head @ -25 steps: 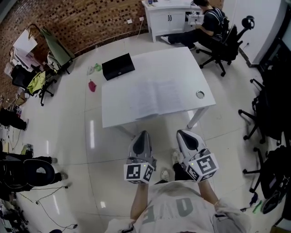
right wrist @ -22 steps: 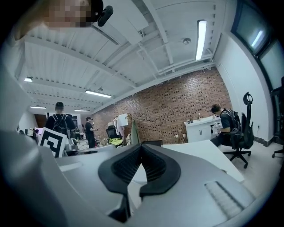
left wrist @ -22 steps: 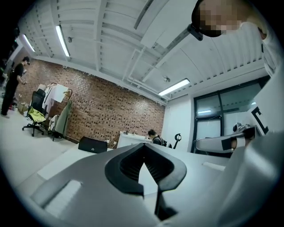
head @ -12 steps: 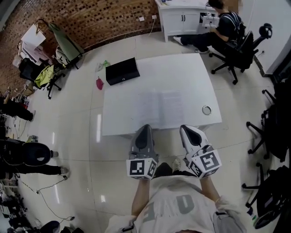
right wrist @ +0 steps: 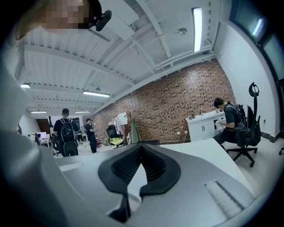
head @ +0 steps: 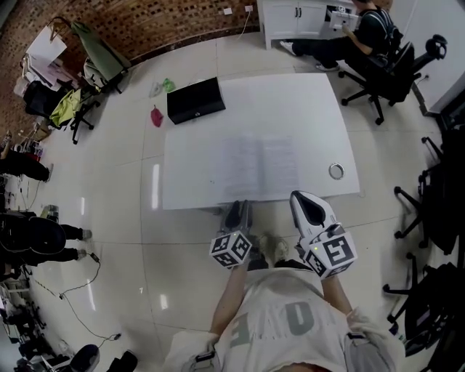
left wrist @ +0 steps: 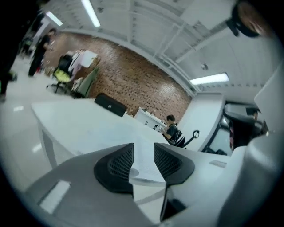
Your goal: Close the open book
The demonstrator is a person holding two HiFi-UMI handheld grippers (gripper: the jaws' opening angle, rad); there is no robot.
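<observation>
**Left jaws opening at the near edge of the open book**

The open book lies flat on the white table, in the middle of the head view. Its pages are spread and its near edge runs along the table's lower edge.

The left gripper sits at lower centre of the frame, with its tip at that table edge just below the book's lower left corner. In the left gripper view its jaws are opening and stand a moderate way apart. The pale corner of the pages shows in the gap, and neither pad presses on it.

The right gripper is to the right of the left one, pointing at the table edge below the book's lower right corner. In the right gripper view its jaws are closed tip to tip, with nothing between them.

A black case rests on the table's upper left corner, well apart from the book. A round metal grommet is set in the tabletop near the right edge, beside the book's right page.

At upper right a person sits on an office chair facing a white cabinet. A brick wall fills the upper left.
</observation>
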